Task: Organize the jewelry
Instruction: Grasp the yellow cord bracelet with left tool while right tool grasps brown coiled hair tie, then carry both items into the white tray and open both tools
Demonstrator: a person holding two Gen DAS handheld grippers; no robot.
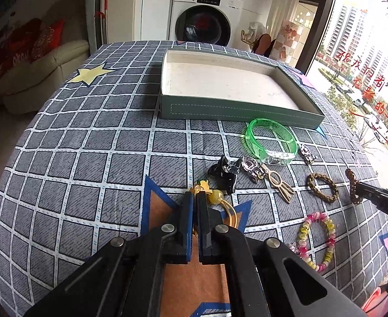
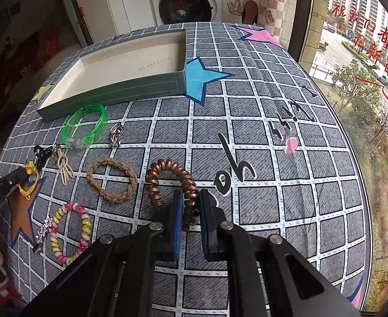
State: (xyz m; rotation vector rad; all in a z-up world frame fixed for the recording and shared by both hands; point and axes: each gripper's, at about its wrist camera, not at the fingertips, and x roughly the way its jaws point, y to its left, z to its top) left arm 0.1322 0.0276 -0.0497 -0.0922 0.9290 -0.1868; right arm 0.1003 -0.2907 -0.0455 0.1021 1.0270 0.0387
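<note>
The left hand-held gripper (image 1: 195, 198) is nearly closed, pinching a yellow hair tie (image 1: 216, 198) just above the checked surface (image 1: 88, 145). The right hand-held gripper (image 2: 190, 206) is clamped on a brown spiral hair tie (image 2: 167, 182). The green tray (image 1: 236, 111) sits beyond, a green bangle (image 1: 271, 142) just beside its near wall.
</note>
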